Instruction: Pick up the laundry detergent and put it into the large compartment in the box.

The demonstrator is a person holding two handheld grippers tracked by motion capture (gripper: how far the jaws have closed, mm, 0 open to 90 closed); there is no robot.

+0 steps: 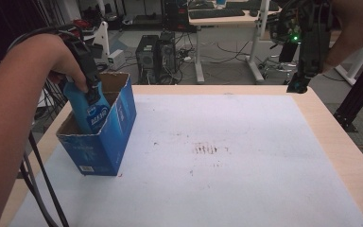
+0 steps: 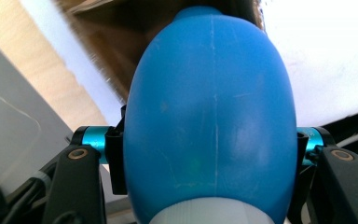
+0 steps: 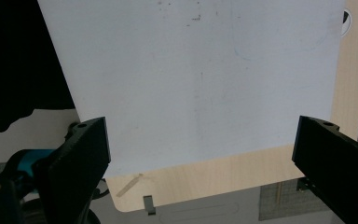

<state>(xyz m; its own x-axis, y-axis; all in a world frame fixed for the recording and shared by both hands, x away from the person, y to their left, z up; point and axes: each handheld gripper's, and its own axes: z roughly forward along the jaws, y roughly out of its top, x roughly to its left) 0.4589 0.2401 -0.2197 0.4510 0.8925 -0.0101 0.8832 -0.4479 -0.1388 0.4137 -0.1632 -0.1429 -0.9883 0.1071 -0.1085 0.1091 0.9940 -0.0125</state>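
1. We see the left gripper (image 1: 90,90) clamped on a blue bottle (image 1: 92,113), jaws pressed against both its sides in the left gripper view.
2. Bottle sits partly inside the open blue cardboard box (image 1: 123,118), tilted, label end sticking above the rim.
3. Box stands at the left of the white mat (image 1: 227,156) on the table (image 1: 345,156).
4. Right gripper (image 1: 298,82) hangs above the table's far right corner, jaws wide apart, nothing between them, well apart from the box.
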